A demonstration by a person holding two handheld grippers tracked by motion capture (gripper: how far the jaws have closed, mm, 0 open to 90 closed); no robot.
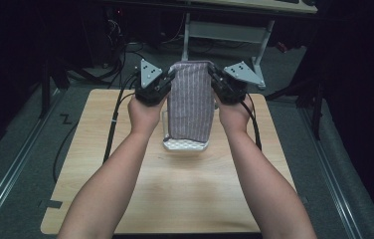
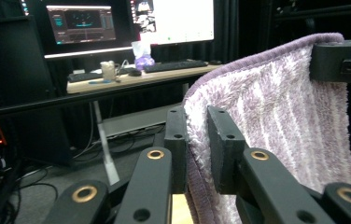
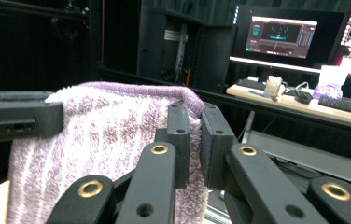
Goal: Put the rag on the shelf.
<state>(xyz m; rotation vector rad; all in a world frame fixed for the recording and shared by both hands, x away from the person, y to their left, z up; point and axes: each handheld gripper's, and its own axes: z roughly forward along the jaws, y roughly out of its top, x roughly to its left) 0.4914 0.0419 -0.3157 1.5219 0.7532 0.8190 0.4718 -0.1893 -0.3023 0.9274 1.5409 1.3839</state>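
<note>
A purple striped towel [image 1: 191,99] hangs stretched between both grippers above the table's far middle. My left gripper [image 1: 161,84] is shut on the towel's upper left corner; in the left gripper view its jaws pinch the towel [image 2: 276,116] edge at the gripper [image 2: 197,140]. My right gripper [image 1: 221,82] is shut on the upper right corner, and in the right gripper view the gripper [image 3: 195,135] clamps the towel [image 3: 103,140] hem. The towel's lower end drops in front of a white perforated basket [image 1: 186,145] on the table.
The wooden table [image 1: 175,189] has bare room in front of the basket. Black cables [image 1: 113,124] trail off the left side. Beyond the table stands a desk [image 2: 131,77] with monitors and a keyboard, and its white legs [image 1: 262,47].
</note>
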